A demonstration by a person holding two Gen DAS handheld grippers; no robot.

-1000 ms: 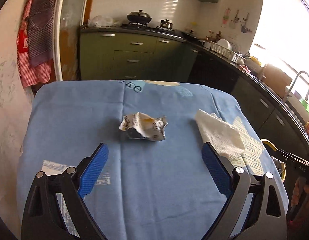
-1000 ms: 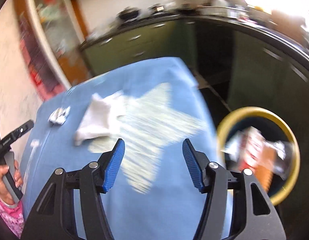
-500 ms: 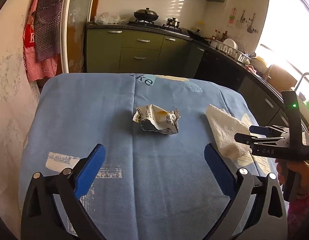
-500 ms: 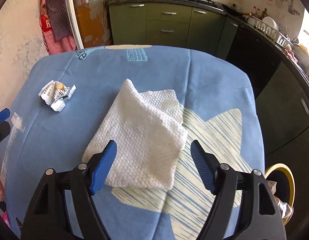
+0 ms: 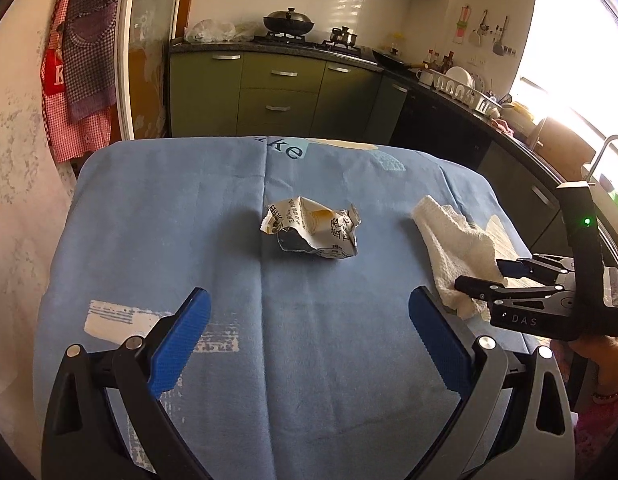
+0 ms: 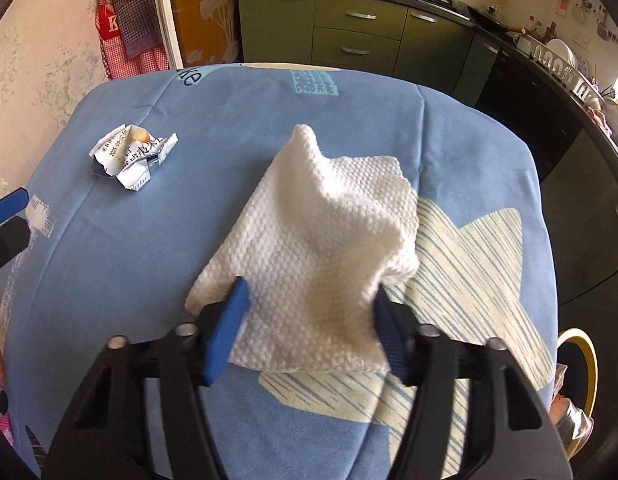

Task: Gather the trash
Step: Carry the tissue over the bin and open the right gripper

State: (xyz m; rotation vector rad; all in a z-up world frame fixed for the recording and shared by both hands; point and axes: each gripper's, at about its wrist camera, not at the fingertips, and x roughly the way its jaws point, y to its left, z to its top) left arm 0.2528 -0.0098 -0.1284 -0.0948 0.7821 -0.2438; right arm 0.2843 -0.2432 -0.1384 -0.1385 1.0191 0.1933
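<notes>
White paper towel (image 6: 325,240) (bunched), between right gripper (image 6: 309,312) pads

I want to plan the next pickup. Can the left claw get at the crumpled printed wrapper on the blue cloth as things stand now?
Probably yes. The left claw is wide open and empty, and the crumpled printed wrapper lies straight ahead of it on bare blue cloth. Nothing lies between them; the right claw is busy off to the side at the white paper towel.
</notes>
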